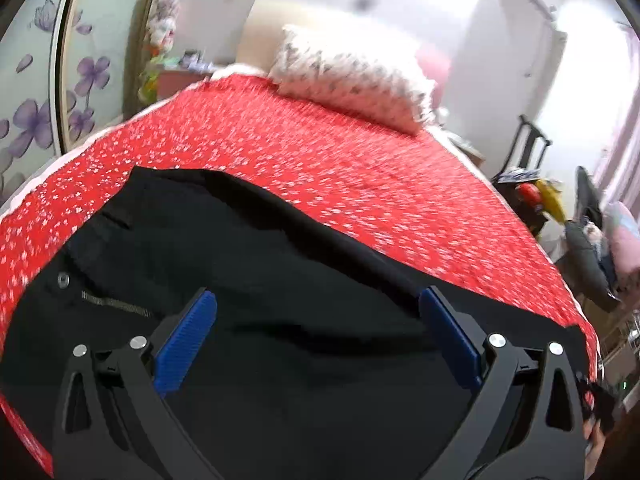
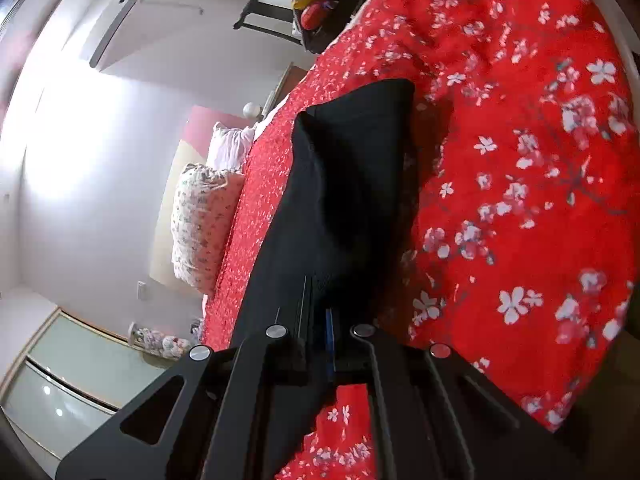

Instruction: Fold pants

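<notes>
I am clamping the right tongs (image 2: 320,320) on the black pants (image 1: 248,264) atop the red bedspread (image 1: 320,152), left tongs (image 1: 318,316) spread empty, folding barely started.

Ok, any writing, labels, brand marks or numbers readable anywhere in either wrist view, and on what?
None readable.
black pants: no tag or print shows; only a metal button and zipper.
red bedspread: white blossom pattern, no text.
patterned pillow: blurred print, no letters to make out.
Clutter beside the bed: too blurred to read.
</notes>
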Action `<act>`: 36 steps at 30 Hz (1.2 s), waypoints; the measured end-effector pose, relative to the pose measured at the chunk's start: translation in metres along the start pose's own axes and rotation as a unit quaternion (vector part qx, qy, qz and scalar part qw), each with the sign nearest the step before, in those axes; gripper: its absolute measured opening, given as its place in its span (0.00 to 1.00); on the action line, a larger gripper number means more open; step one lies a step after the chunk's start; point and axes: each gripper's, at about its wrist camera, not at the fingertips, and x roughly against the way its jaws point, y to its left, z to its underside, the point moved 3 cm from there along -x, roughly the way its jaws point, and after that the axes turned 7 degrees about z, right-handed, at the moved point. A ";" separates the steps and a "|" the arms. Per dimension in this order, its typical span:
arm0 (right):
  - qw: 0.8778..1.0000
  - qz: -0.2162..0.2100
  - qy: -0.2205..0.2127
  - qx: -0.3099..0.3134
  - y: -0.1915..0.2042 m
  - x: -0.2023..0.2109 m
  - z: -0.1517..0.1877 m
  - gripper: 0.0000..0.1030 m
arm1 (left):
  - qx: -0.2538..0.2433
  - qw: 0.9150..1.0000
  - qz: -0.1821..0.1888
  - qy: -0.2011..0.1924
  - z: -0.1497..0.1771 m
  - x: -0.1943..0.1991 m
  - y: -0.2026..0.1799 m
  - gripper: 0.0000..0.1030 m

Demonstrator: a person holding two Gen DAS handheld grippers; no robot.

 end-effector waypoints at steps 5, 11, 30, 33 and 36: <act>0.999 0.012 0.001 0.030 0.000 0.004 0.001 0.04 | 0.099 0.991 -0.012 0.087 -0.041 -0.065 0.045 0.98; 0.997 0.024 -0.002 0.067 0.004 0.004 0.005 0.04 | 0.210 0.969 -0.077 0.106 -0.069 -0.134 0.085 0.93; 0.990 0.055 0.001 0.133 0.019 -0.003 0.007 0.04 | 0.245 0.958 -0.107 0.105 -0.085 -0.205 0.109 0.09; 0.990 0.056 0.006 0.127 0.024 -0.004 0.007 0.04 | 0.267 0.956 -0.097 0.077 -0.082 -0.185 0.110 0.07; 0.991 0.055 0.008 0.124 0.028 -0.003 0.002 0.05 | 0.249 0.963 -0.092 0.055 -0.080 -0.158 0.104 0.07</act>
